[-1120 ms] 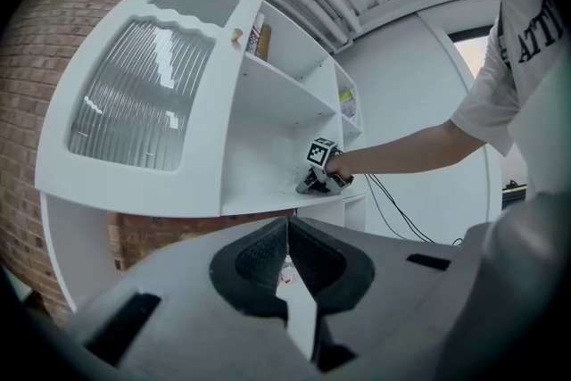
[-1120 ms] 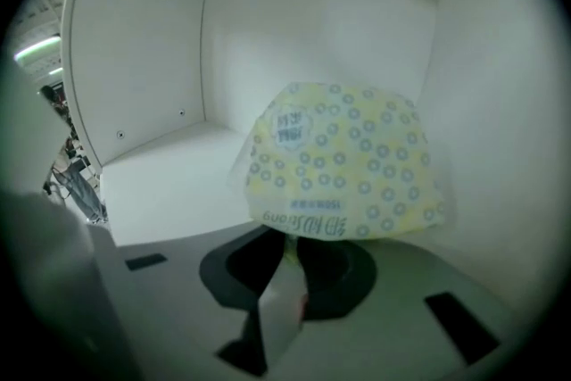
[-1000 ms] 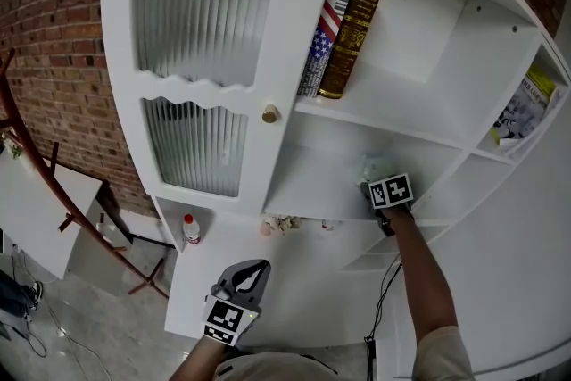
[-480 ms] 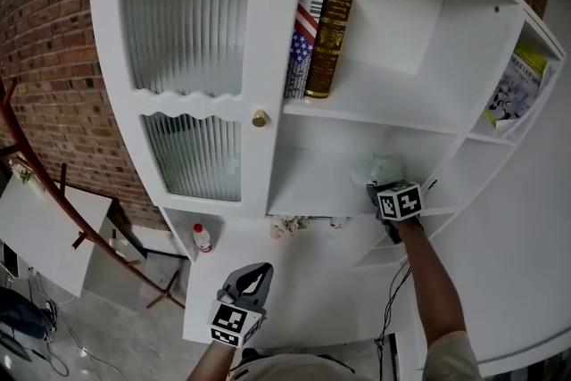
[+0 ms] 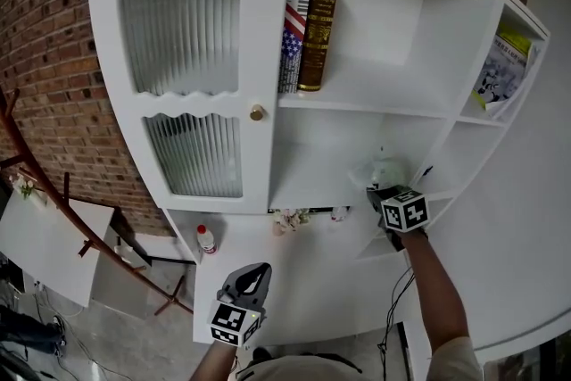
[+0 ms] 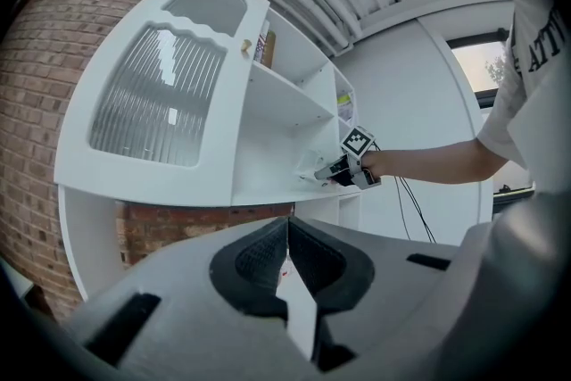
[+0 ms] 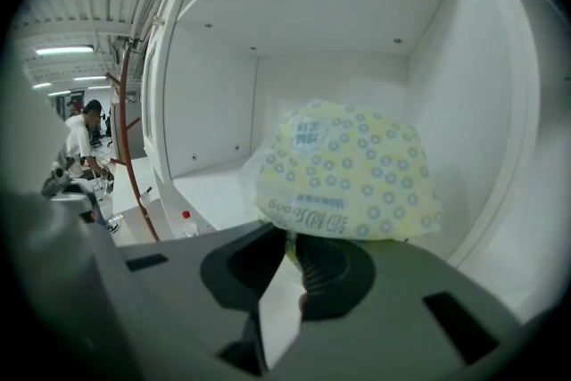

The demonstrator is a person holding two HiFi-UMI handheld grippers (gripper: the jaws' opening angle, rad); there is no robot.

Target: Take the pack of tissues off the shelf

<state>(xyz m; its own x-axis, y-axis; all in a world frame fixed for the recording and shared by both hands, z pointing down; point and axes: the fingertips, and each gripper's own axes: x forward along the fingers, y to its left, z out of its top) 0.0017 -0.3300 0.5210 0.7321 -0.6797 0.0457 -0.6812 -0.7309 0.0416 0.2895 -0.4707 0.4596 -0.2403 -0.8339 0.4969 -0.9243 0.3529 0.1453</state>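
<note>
The tissue pack (image 7: 348, 169), a soft yellow packet with ringed dots, fills the middle of the right gripper view. My right gripper (image 7: 290, 259) is shut on its lower edge and holds it off the shelf board. In the head view the tissue pack (image 5: 384, 169) hangs at the front of the middle shelf (image 5: 312, 178), just beyond my right gripper (image 5: 385, 194). The left gripper view shows that pack (image 6: 314, 167) at the shelf's edge. My left gripper (image 5: 248, 279) is low in front of the cabinet, shut and empty, jaws meeting (image 6: 287, 252).
The ribbed-glass cabinet door (image 5: 192, 67) stands open on the left, with a brass knob (image 5: 257, 112). Books (image 5: 308, 13) lean on the upper shelf and a magazine (image 5: 500, 71) on the far right one. A red-capped bottle (image 5: 206, 238) and small trinkets (image 5: 290, 219) sit on the lower counter.
My right gripper has drawn back from inside the middle shelf toward its front edge and risen a little, bringing the tissue pack with it. The left gripper has barely shifted.
</note>
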